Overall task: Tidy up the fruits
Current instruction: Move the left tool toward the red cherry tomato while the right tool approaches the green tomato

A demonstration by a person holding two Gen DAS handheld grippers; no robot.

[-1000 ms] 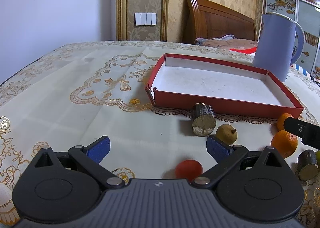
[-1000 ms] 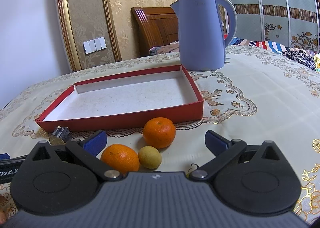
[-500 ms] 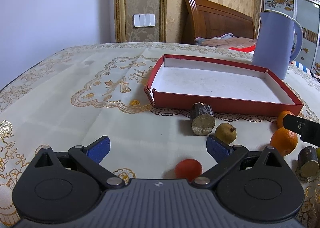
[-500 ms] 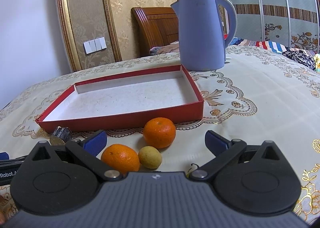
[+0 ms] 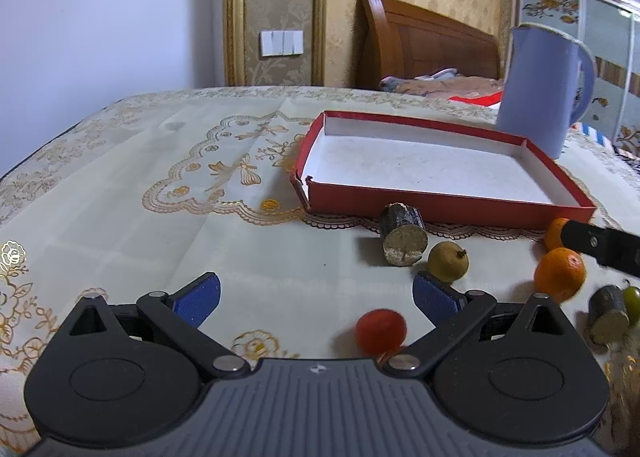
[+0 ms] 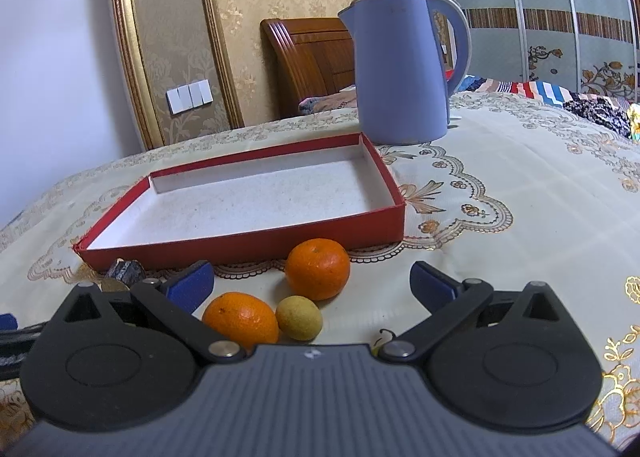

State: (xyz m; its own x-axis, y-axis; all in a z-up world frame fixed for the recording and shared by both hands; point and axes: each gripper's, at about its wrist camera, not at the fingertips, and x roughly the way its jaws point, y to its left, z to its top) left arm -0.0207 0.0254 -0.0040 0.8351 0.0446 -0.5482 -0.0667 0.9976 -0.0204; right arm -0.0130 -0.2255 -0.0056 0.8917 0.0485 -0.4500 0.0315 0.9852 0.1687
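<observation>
Cream embroidered cloth [image 5: 120, 217] covered the counter, with a tall lavender plastic kettle [image 6: 400, 73] standing just behind a shallow red cardboard tray with a white floor [image 6: 240, 247]. Both black two-finger tools, the left gripper [image 5: 316, 293] and the right gripper [image 6: 310, 283], hovered with jaws spread wide, grasping nothing. Fruit lay on the cloth in front of the tray: two round orange tangerines [image 6: 318, 268] [image 6: 240, 317], a yellow-green round fruit [image 6: 299, 317] touching the nearer tangerine, and a small red tomato [image 5: 381, 331] between the left jaws, beside a short bark-covered log stub [image 5: 402, 235].
</observation>
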